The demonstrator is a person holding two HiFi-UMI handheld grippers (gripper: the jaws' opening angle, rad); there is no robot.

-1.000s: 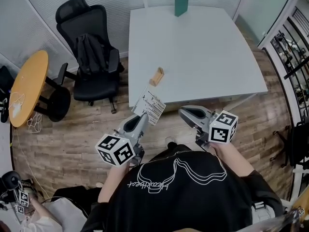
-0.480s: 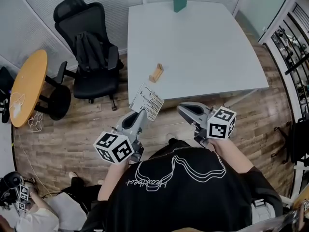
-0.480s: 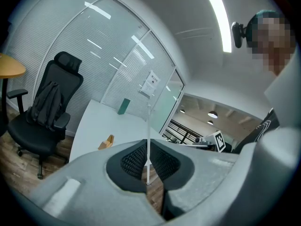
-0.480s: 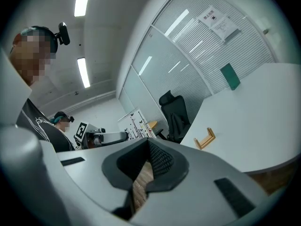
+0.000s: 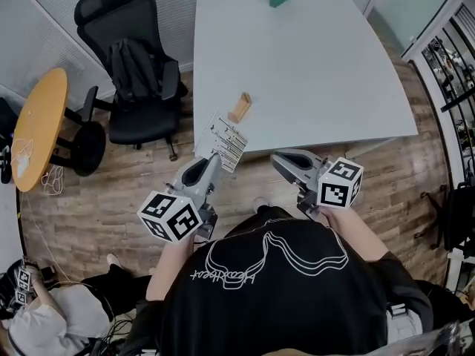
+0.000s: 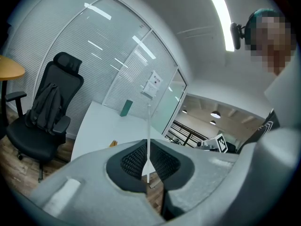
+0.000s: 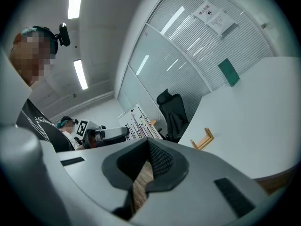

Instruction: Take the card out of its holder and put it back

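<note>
Your left hand-held gripper [image 5: 211, 159] is clamped on the white printed card [image 5: 225, 141], already out of the small wooden holder [image 5: 240, 107] on the white surface [image 5: 319, 65]. Your right hand-held gripper [image 5: 280, 159] is closed and empty. You've still to put the card back.

Nothing is reading clearly; the white paper card [image 5: 224, 141], just off the near edge of the white square table [image 5: 312, 65], is showing black print too small to read; the white paper notices [image 7: 214, 15] on the glass wall [image 7: 178, 55] beyond that table are blurring out.

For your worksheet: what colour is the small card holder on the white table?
Light wooden tan. The card holder shows best in the head view.
</note>
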